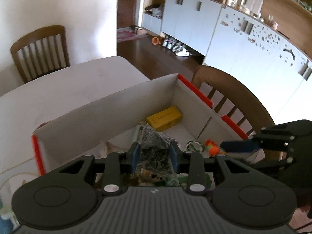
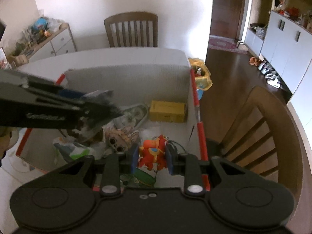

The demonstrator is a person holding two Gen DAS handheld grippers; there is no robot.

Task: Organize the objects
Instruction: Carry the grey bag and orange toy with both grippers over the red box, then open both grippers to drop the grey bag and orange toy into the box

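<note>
Your left gripper point(image 1: 155, 157) clamps what looks like a dark crinkled packet point(image 1: 154, 146); your right gripper point(image 2: 152, 159) grips the red plush toy point(image 2: 153, 153) above the cardboard box point(image 2: 126, 80).

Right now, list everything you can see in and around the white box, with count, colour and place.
White cardboard box with red edges: one, on the white table.
Yellow rectangular carton: one, box's far corner.
Red and orange plush toy: one, between the right gripper's pads.
Clear crinkly bag with dark contents: one, between the left gripper's pads.
Big-eyed cartoon doll: one, pale, box middle.
Brown wooden chairs: two, beside the table.
Left gripper: black, shut on the bag.
Right gripper: black, shut on the toy.
</note>
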